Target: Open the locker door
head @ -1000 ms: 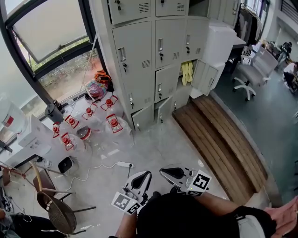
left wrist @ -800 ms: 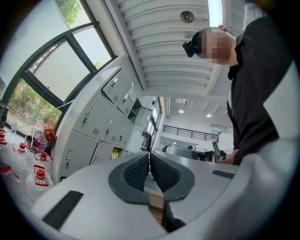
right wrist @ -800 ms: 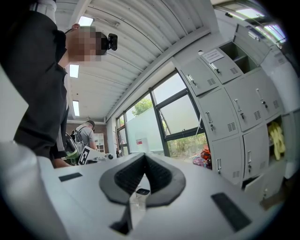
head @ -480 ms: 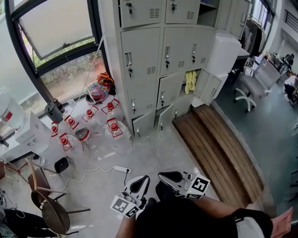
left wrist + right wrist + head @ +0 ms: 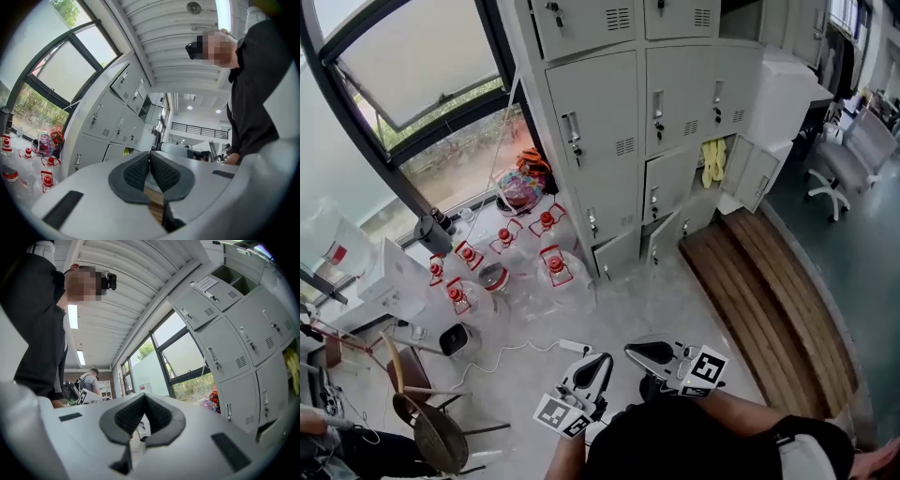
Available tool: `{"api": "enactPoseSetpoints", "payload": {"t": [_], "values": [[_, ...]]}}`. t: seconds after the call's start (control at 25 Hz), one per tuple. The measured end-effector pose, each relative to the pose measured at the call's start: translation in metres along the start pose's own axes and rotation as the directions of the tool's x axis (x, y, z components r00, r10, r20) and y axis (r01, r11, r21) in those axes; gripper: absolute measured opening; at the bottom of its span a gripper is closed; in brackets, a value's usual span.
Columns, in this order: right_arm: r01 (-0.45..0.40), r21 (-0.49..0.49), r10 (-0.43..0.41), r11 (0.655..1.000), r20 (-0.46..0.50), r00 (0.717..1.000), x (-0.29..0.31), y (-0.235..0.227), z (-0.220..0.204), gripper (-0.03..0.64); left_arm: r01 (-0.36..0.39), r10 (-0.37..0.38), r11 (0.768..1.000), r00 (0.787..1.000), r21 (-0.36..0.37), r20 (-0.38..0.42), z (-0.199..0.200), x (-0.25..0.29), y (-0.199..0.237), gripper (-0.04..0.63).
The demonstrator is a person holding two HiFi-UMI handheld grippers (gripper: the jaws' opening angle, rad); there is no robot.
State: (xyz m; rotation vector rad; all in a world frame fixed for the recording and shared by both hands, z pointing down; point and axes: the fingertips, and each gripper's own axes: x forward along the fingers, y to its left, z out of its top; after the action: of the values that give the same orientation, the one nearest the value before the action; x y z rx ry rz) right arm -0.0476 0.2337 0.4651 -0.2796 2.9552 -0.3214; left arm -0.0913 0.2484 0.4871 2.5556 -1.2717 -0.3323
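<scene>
Locker bank of grey metal fills the upper centre of the head view. Most of its doors are shut, two bottom doors hang ajar, and one open door stands at the right beside a compartment holding something yellow. Well apart from it, at the bottom edge of the frame, the left gripper and right gripper sit side by side. Both are clenched, each with its jaws pressed together and nothing between them. Red-capped clear jugs stand on the floor left of the lockers, under a window. A wooden platform runs along the lower right.
</scene>
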Motion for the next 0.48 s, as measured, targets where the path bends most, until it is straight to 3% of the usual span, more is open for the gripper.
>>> {"api": "enactPoseSetpoints", "payload": {"t": [0.48], "values": [[-0.017,-0.01,0.017,1.0,0.028,0.999,0.001,-0.114,0.052,0.011,-0.007,0.005,0.998,1.0,0.063,0.023,0.057,0.114,0.055,0.018]]}}
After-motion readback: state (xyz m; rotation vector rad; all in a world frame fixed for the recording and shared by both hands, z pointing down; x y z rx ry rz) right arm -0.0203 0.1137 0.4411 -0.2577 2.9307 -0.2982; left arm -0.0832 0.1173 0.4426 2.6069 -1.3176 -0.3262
